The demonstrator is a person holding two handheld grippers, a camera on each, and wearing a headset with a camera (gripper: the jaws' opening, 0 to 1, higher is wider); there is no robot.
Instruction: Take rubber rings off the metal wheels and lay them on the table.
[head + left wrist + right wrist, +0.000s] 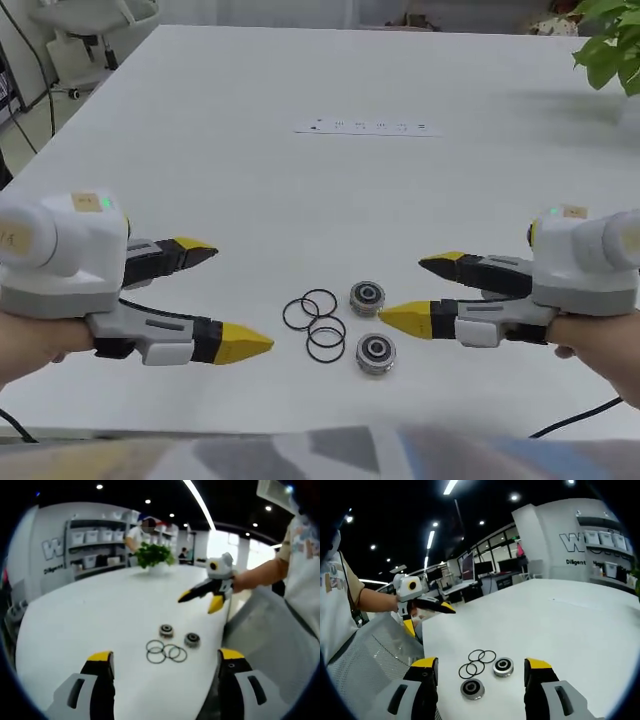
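Two metal wheels lie on the white table [300,180], one farther [368,296] and one nearer [376,352]. Just left of them, several loose black rubber rings [316,322] lie overlapping on the table. My left gripper [243,297] hovers open to the left of the rings, holding nothing. My right gripper [400,290] hovers open to the right of the wheels, also holding nothing. In the left gripper view the rings [165,651] and both wheels [166,630] [192,639] lie ahead of the jaws. The right gripper view shows the wheels [503,666] [472,688] between its jaws.
A printed paper strip [368,127] lies farther back on the table. A green plant [610,45] stands at the far right corner and a chair [90,30] beyond the far left edge. The table's near edge runs just below the grippers.
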